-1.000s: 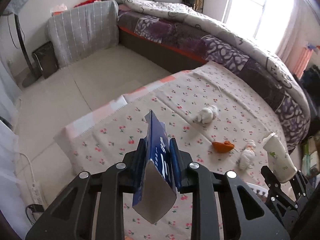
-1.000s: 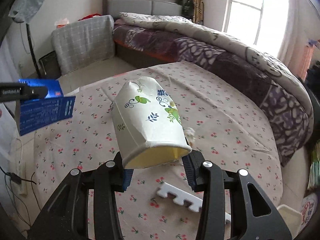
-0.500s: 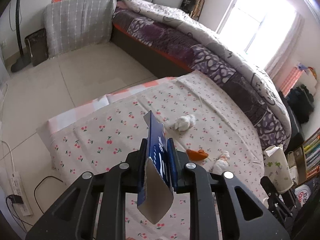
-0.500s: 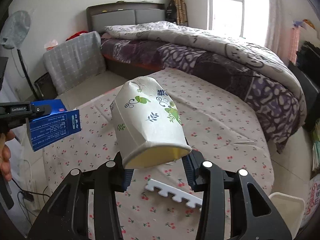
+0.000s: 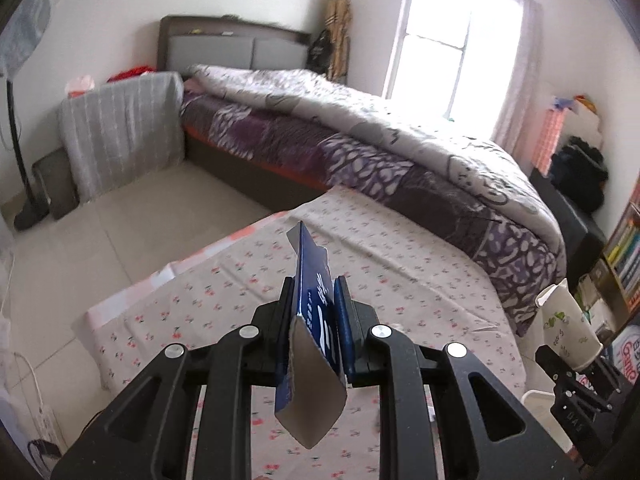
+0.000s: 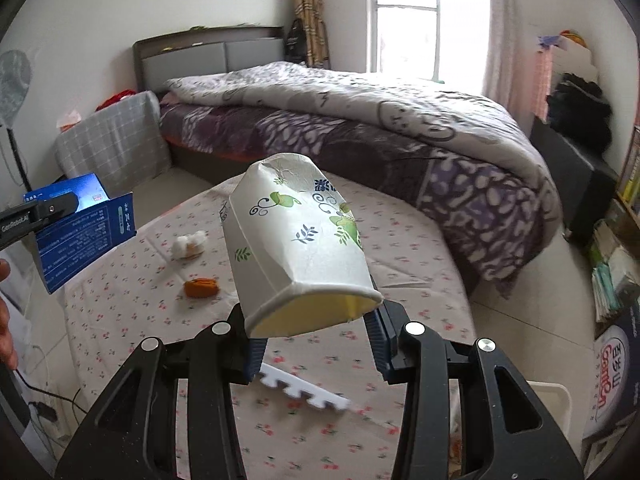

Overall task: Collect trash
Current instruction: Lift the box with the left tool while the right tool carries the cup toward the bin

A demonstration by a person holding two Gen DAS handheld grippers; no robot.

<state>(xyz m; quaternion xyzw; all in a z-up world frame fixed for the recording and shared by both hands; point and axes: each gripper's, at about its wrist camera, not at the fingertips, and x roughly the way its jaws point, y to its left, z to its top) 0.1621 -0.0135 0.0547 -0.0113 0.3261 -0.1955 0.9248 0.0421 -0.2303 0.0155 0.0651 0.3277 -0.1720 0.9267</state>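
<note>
The left gripper (image 5: 314, 334) pinches a flattened blue carton (image 5: 310, 312) edge-on, and the right gripper (image 6: 314, 346) squeezes a crushed paper cup (image 6: 298, 248). Both are held above the tabletop (image 6: 400, 240), probably for carrying to a bin. A tissue wad (image 6: 189, 243) and an orange scrap (image 6: 201, 287) lie there uncollected.

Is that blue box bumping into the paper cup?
Apart. In the right wrist view the blue box hangs at far left, with open cloth visible between it and the cup.

Two grippers, left gripper (image 5: 314, 312) and right gripper (image 6: 314, 338), both of matte black plastic with cut-out linkage arms. Silver screws at the joints, blue pads on the fingers (image 6: 376, 340). White lettering along one side.
</note>
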